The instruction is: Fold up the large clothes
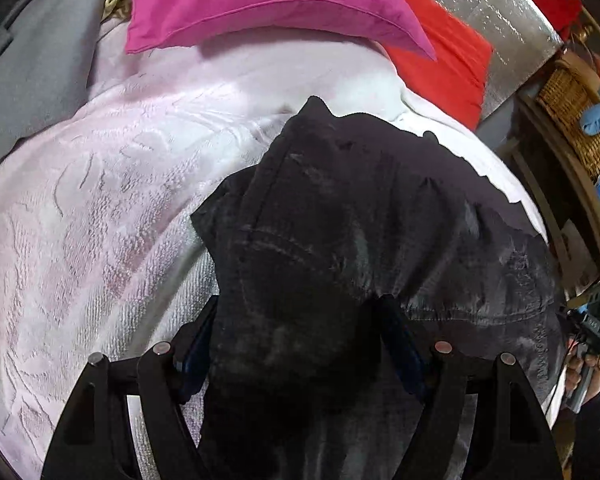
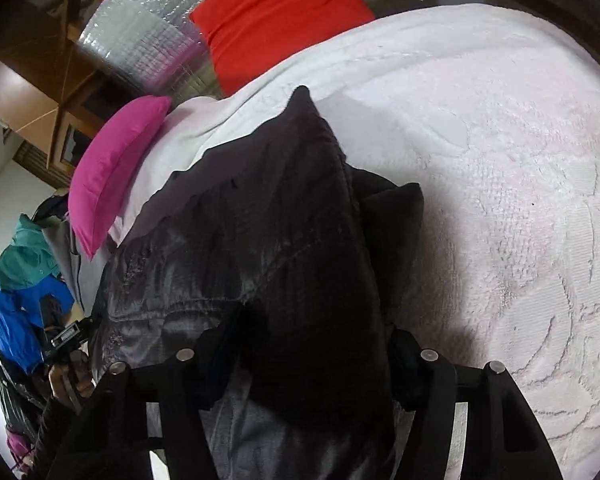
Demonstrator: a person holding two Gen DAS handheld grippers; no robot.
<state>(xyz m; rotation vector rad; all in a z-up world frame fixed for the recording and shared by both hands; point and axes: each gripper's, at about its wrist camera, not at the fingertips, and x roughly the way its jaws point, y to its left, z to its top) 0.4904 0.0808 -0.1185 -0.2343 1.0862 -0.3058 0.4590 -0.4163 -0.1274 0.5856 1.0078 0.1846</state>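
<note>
Dark grey-black denim-like garment with pale worn patches and stitched seams (image 1: 340,240) bunched on a pale pink-white textured terry bedspread with raised swirl pattern (image 1: 80,220).

Left wrist view: left gripper (image 1: 300,332) with black fingers and blue pads, a thick bundle of the garment filling the gap between the fingers; jaws fairly wide, pressed against the fabric on both sides, so pinching the garment. Cloth running ahead of the fingers and spreading to the right, a pointed corner sticking up furthest ahead. Bedspread bare to the left of the gripper. Magenta rectangular fabric pillow (image 1: 260,4) far ahead, red fabric cushion (image 1: 444,64) ahead-right, silver quilted foil sheet (image 1: 500,12) behind it. Woven wicker basket (image 1: 576,120) off to the right, off the bed.

Right wrist view: right gripper (image 2: 312,344), same black build, a fold of the same garment (image 2: 280,240) between its fingers; grip point dark, cannot tell whether the pads press or only bracket the cloth. Garment rising ahead to a peaked corner, shinier grey part to the left. Bedspread (image 2: 500,200) bare to the right. Magenta pillow (image 2: 112,168) ahead-left, red cushion (image 2: 276,16) far ahead. Other gripper with a hand on it (image 2: 68,380) at lower left; blue and teal clothing (image 2: 20,288) beyond.
</note>
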